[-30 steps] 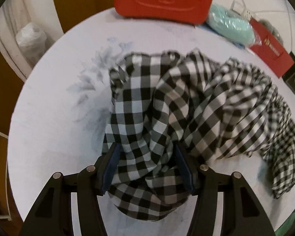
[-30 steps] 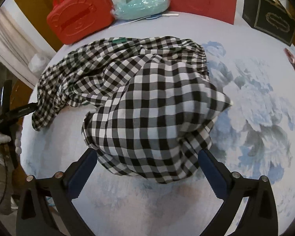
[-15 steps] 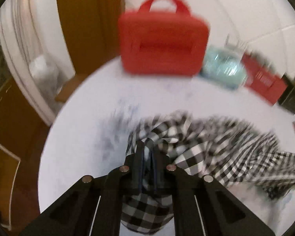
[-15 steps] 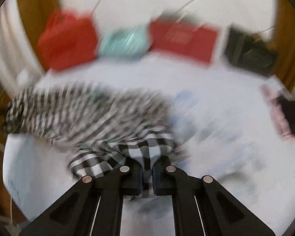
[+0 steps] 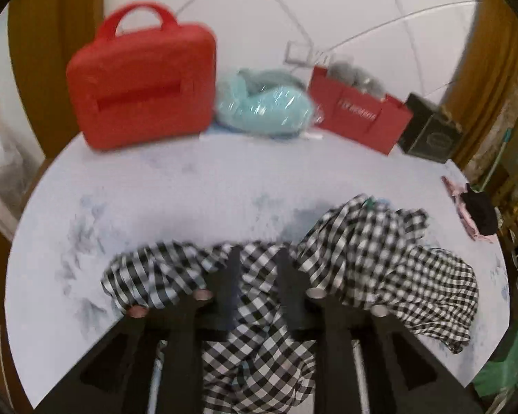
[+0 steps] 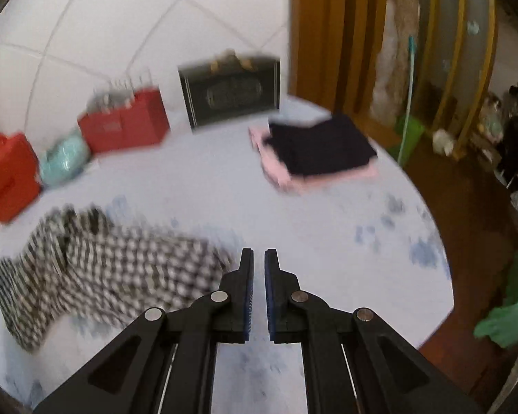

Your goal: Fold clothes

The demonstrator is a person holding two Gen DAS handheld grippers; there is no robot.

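A black-and-white checked shirt point(image 5: 380, 258) lies crumpled on the round pale table point(image 5: 190, 189). My left gripper point(image 5: 260, 269) is over its near part. Its jaws are opening, and a slack fold of the shirt runs between the fingers and down under them. In the blurred right wrist view the shirt point(image 6: 114, 269) stretches across the left half of the table point(image 6: 328, 224). My right gripper point(image 6: 259, 258) is shut just past its right end. The thin gap between its pads shows only table.
At the back stand a red case point(image 5: 141, 89), a teal plastic bundle point(image 5: 262, 110), a red paper bag point(image 5: 359, 117) and a black box point(image 5: 431, 131). A folded black garment on a pink one point(image 6: 321, 145) lies at the far right. Table edge and wooden floor lie right.
Both grippers closed on the shirt and rose. The left jaws have since parted again. The right gripper swung right, and the shirt now lies to its left.
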